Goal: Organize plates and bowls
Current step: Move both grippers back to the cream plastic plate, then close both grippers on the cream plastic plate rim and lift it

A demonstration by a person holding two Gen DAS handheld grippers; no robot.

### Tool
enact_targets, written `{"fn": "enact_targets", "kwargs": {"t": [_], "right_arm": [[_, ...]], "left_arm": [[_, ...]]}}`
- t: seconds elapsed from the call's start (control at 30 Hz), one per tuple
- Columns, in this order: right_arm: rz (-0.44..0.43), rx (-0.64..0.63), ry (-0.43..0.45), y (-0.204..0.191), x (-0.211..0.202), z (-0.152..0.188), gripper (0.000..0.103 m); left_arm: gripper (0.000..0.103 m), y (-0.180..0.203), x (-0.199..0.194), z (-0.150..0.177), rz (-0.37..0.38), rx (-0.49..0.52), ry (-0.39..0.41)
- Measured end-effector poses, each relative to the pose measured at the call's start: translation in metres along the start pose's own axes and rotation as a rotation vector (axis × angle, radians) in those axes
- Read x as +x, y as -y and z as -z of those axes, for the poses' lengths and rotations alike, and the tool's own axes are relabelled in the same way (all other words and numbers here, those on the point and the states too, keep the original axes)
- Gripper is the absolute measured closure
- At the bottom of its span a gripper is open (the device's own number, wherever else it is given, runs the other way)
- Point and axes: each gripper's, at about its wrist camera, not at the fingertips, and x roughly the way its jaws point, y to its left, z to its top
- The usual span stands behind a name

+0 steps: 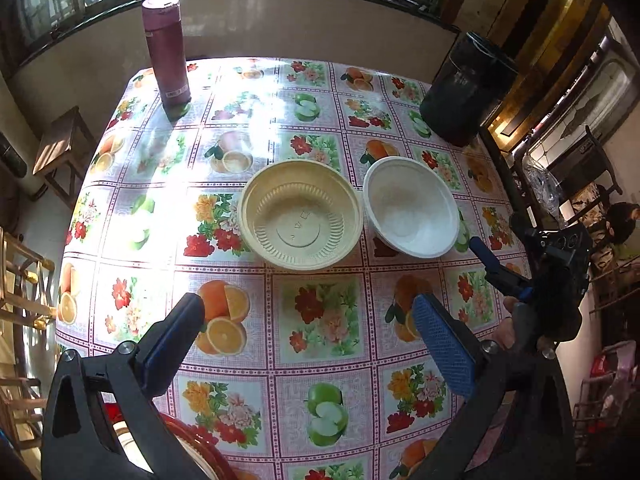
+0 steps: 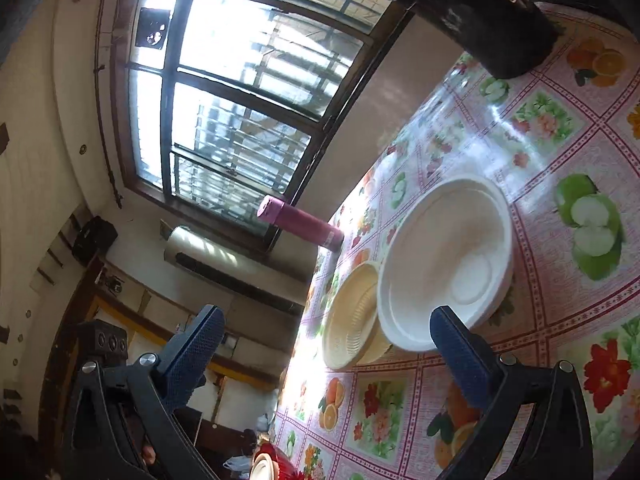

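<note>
While both tools hover above the table [image 1: 132, 216], its cloth printed with fruit and flower squares, two bowls sit side by side near the middle. Cream bowl [image 1: 302, 214]: ribbed inside, upright, on the left in the left wrist view. White bowl [image 1: 412, 208]: smooth, upright, just right of the cream one, their rims touching or nearly so; contact cannot be settled from either view.

Left gripper [image 1: 308, 320]: jaws spread wide, blue-padded fingers [image 1: 444, 348] holding nothing, poised over the near part of the cloth, short of the cream bowl. Right gripper [image 2: 326, 346]: rolled hard to one side so the table runs up the frame, jaws likewise wide apart and empty; its right fingertip lies over the near rim of the white bowl [image 2: 448, 260] in the picture, though contact cannot be judged. The cream bowl [image 2: 352, 320] lies beyond it. From the left wrist, the right gripper [image 1: 500, 268] appears at the table's right edge, close to the white bowl.

Far corners: a maroon flask [image 1: 166, 50] stands upright at the back left, a dark container [image 1: 464, 88] at the back right. A red-rimmed dish [image 1: 192, 448] shows at the near edge, partly hidden by the left gripper. Barred windows [image 2: 240, 92] run behind the table.
</note>
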Motion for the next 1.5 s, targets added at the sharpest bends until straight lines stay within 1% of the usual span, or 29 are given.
{"fn": "enact_targets", "kwargs": {"t": [0.1,0.17,0.23,0.27,0.33,0.4,0.43,0.53,0.57,0.67,0.77,0.83,0.87,1.0,1.1,1.13,1.17,1.2,1.23,1.27,1.3,1.37,1.4,1.43,1.5], "right_arm": [[0.064,0.068,0.089,0.025,-0.023,-0.016,0.0],[0.04,0.111,0.112,0.035,-0.033,-0.024,0.0],[0.021,0.11,0.12,0.035,-0.034,-0.026,0.0],[0.0,0.102,0.11,0.032,-0.031,-0.026,0.0],[-0.076,0.104,0.052,0.027,-0.016,-0.021,0.0],[-0.133,0.094,-0.022,0.016,0.007,-0.01,0.001],[-0.142,0.08,-0.06,0.01,0.02,-0.003,0.001],[-0.104,0.036,-0.186,-0.006,0.066,0.021,0.001],[-0.087,0.028,-0.217,-0.009,0.079,0.028,0.001],[-0.039,0.042,-0.248,-0.009,0.109,0.041,0.001],[0.033,0.065,-0.248,-0.003,0.127,0.047,0.001],[0.056,0.09,-0.244,0.003,0.134,0.048,0.002],[0.074,0.095,-0.237,0.005,0.136,0.048,0.004],[0.112,0.065,-0.195,0.004,0.141,0.046,0.006],[0.137,0.049,-0.179,0.003,0.145,0.045,0.01],[0.145,0.047,-0.177,0.003,0.146,0.045,0.012],[0.162,0.046,-0.181,0.004,0.147,0.045,0.02],[0.181,0.047,-0.186,0.004,0.15,0.043,0.028],[0.195,0.051,-0.186,0.006,0.151,0.043,0.032],[0.204,0.057,-0.187,0.008,0.15,0.042,0.039],[0.206,0.062,-0.189,0.011,0.149,0.042,0.043],[0.209,0.071,-0.189,0.014,0.148,0.042,0.047],[0.217,0.072,-0.188,0.015,0.148,0.043,0.05],[0.222,0.071,-0.189,0.015,0.148,0.043,0.053],[0.224,0.07,-0.19,0.016,0.149,0.043,0.056]], "left_arm": [[0.0,0.001,0.033,-0.017,-0.034,-0.01,-0.012],[0.0,-0.005,0.052,-0.027,-0.042,-0.039,-0.037],[0.0,-0.014,0.066,-0.033,-0.061,-0.061,-0.039],[0.0,-0.019,0.071,-0.035,-0.085,-0.068,-0.035],[0.0,-0.035,0.081,-0.036,-0.13,-0.113,-0.028],[0.0,-0.052,0.09,-0.035,-0.125,-0.156,-0.039],[0.0,-0.058,0.095,-0.036,-0.131,-0.167,-0.047],[0.0,-0.072,0.106,-0.036,-0.139,-0.202,-0.05],[0.0,-0.076,0.11,-0.037,-0.144,-0.215,-0.053],[0.0,-0.081,0.124,-0.043,-0.177,-0.226,-0.081],[0.0,-0.083,0.131,-0.047,-0.209,-0.224,-0.08],[0.0,-0.082,0.135,-0.049,-0.239,-0.214,-0.079],[0.0,-0.082,0.137,-0.049,-0.249,-0.216,-0.082],[0.0,-0.079,0.14,-0.049,-0.261,-0.202,-0.085],[0.0,-0.077,0.139,-0.05,-0.292,-0.189,-0.073],[0.004,-0.077,0.138,-0.051,-0.292,-0.186,-0.068],[0.01,-0.077,0.139,-0.051,-0.284,-0.186,-0.069],[0.013,-0.078,0.14,-0.051,-0.272,-0.191,-0.078],[0.019,-0.08,0.141,-0.05,-0.259,-0.199,-0.087],[0.027,-0.081,0.142,-0.049,-0.249,-0.207,-0.09],[0.03,-0.081,0.142,-0.049,-0.24,-0.211,-0.09],[0.042,-0.084,0.144,-0.048,-0.221,-0.231,-0.094],[0.044,-0.085,0.144,-0.047,-0.206,-0.239,-0.095],[0.048,-0.085,0.144,-0.047,-0.201,-0.238,-0.096],[0.052,-0.083,0.142,-0.047,-0.2,-0.227,-0.093]]}}
